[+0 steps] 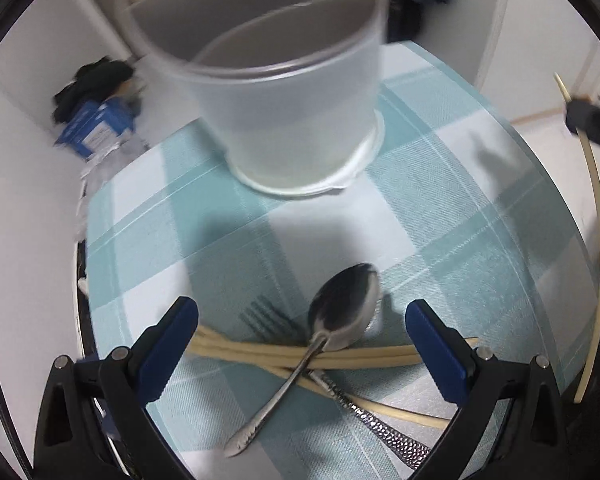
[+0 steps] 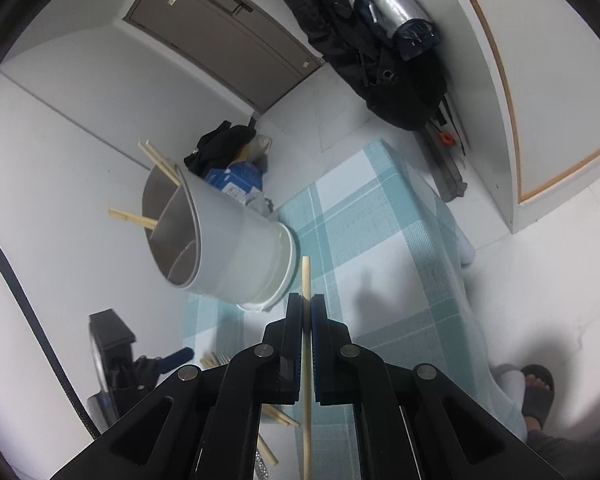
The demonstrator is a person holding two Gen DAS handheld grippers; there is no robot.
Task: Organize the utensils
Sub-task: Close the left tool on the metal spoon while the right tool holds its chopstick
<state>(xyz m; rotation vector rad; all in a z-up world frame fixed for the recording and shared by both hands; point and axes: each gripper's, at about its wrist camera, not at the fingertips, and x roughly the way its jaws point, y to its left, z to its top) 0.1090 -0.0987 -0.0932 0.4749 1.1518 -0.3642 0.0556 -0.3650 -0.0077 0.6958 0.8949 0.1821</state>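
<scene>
A checked tablecloth (image 1: 460, 208) covers the small table. On it stands a frosted white divided utensil holder (image 1: 284, 92), with chopsticks (image 2: 160, 164) sticking out of one compartment. Below my open left gripper (image 1: 301, 306) lies a pile: a steel spoon (image 1: 342, 308) across several pale chopsticks (image 1: 260, 350), and a fork (image 1: 268, 320) with a textured handle. Nothing is between the left fingers. My right gripper (image 2: 306, 300) is shut on a single chopstick (image 2: 306, 276), held above the cloth to the right of the holder (image 2: 228, 248). It also shows at the right edge of the left wrist view.
A blue box (image 1: 96, 124) and dark clothing (image 1: 96, 80) lie on the floor beyond the table's far left corner. Black bags and a silver umbrella (image 2: 384, 12) lean on the wall. A person's sandalled foot (image 2: 536, 388) stands by the table's right edge.
</scene>
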